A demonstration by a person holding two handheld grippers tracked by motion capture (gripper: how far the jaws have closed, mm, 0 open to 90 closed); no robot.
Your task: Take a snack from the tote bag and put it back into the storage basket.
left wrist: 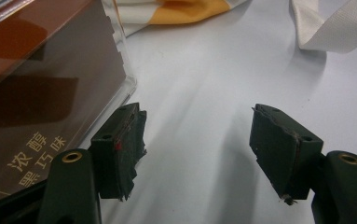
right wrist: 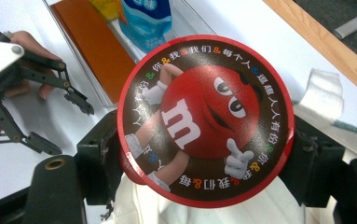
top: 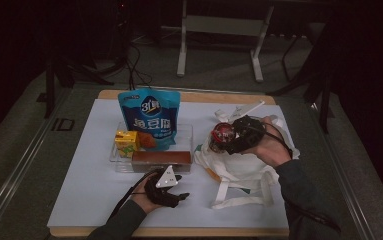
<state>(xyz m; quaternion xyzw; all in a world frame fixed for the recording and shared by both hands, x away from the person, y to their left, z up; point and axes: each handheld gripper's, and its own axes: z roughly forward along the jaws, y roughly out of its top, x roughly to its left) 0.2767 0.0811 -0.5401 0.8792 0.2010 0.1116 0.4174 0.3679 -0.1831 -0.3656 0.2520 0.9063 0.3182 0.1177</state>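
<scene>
High view: the right gripper (top: 227,139) is gripping the round candy tub (top: 221,135) above the white cloth bag (top: 239,172); the left gripper (top: 175,187) is resting near the clear tray (top: 113,156).

Left gripper view: its jaws are standing wide, empty, beside the brown box (left wrist: 41,88).

Right gripper view: both jaws are clamping the tub's sides.

brown box (left wrist: 45,93): cut off at left edge | candy tub (right wrist: 204,119): body hidden behind its lid | white bag (top: 239,170): contents hidden
</scene>
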